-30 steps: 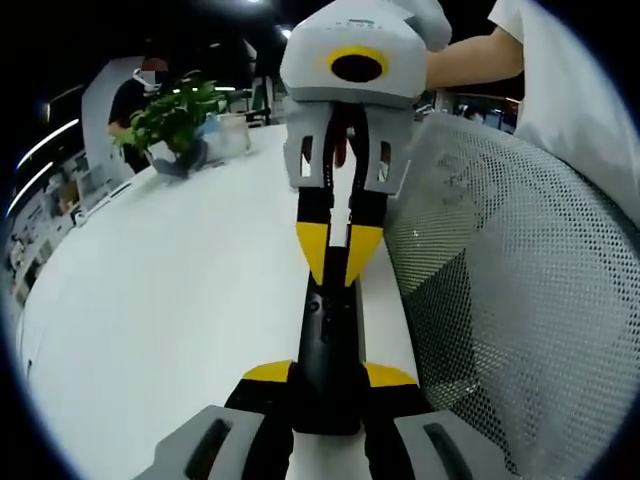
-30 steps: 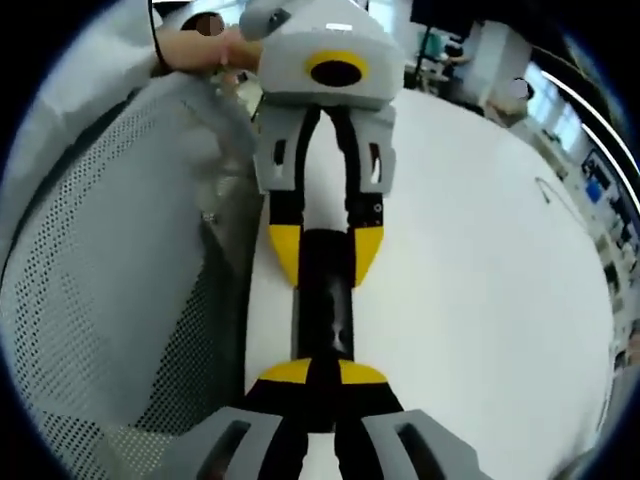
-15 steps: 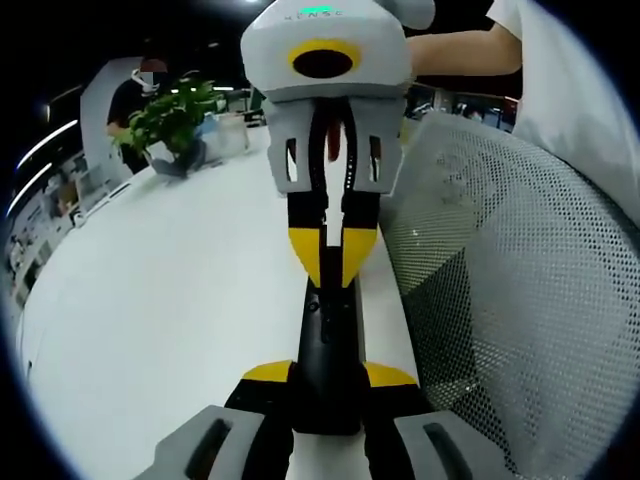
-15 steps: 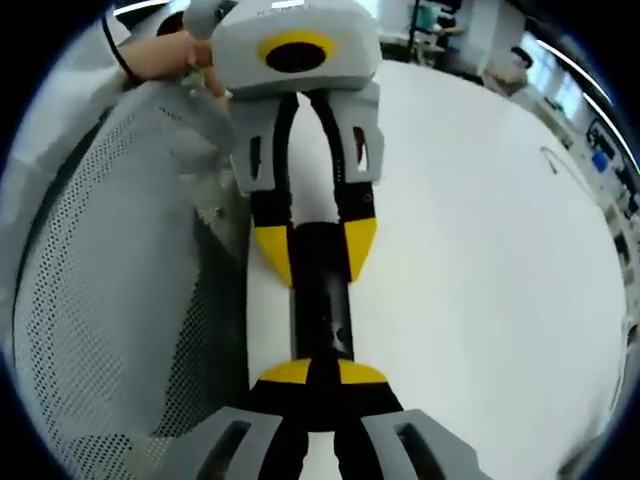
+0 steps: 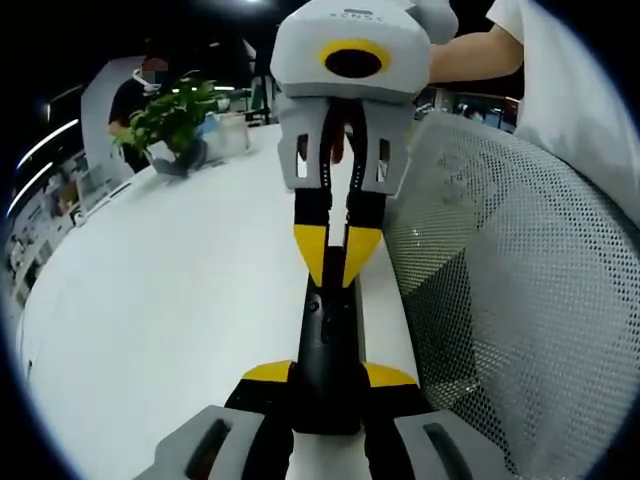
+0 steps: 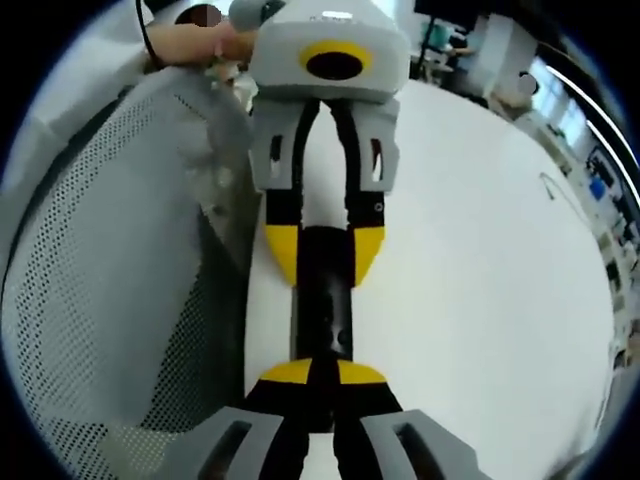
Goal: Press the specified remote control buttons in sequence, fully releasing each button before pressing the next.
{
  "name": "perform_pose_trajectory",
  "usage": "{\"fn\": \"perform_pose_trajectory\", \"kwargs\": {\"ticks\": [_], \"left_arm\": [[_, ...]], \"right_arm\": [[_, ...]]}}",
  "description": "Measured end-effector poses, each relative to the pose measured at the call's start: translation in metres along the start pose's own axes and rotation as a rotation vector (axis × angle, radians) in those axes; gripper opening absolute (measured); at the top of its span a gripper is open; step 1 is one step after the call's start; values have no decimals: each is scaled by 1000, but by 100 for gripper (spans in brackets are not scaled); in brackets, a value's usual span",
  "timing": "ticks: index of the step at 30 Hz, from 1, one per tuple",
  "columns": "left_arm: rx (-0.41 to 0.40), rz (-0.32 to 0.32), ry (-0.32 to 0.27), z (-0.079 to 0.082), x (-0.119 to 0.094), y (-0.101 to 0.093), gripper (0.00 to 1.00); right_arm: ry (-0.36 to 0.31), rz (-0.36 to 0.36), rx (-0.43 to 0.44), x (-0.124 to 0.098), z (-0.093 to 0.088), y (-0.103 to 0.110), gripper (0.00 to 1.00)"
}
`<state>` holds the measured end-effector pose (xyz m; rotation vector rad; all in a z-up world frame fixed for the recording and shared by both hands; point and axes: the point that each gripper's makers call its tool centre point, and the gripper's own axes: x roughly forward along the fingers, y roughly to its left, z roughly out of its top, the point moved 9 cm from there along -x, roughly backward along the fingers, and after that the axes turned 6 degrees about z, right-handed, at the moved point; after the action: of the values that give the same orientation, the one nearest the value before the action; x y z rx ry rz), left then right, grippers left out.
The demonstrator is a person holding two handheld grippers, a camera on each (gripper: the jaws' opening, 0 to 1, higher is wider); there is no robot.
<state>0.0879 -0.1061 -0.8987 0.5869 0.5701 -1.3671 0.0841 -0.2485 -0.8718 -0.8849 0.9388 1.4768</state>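
The black remote control (image 5: 326, 350) lies lengthwise on the white counter (image 5: 170, 300), beside a mesh chair back (image 5: 520, 300). The left hand-held gripper (image 5: 326, 378) clamps its near end, buttons hard to make out. The right hand-held gripper (image 6: 322, 378) pinches narrowly over the opposite end.
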Motion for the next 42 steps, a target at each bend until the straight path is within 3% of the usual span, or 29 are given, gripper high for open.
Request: {"fn": "perform_pose_trajectory", "kwargs": {"ticks": [13,14,20,22,25,32,42], "left_arm": [[0,-4,-3,-1,-1,0,24],[0,-4,-3,-1,-1,0,24],[1,-5,-2,-1,-1,0,24],[2,-7,-1,-1,-1,0,24],[0,-5,-1,-1,-1,0,24],[0,-4,-1,-1,-1,0,24],[1,-5,-1,-1,-1,1,24]], "right_arm": [[37,-12,-32,3,5,0,1],[35,-29,8,3,4,1,1],[45,-52,-8,4,5,4,1],[17,-46,37,2,4,2,1],[-46,-80,1,2,-3,6,1],[-50,-123,-39,4,-1,10,0],[-13,-93,1,4,5,3,0]]}}
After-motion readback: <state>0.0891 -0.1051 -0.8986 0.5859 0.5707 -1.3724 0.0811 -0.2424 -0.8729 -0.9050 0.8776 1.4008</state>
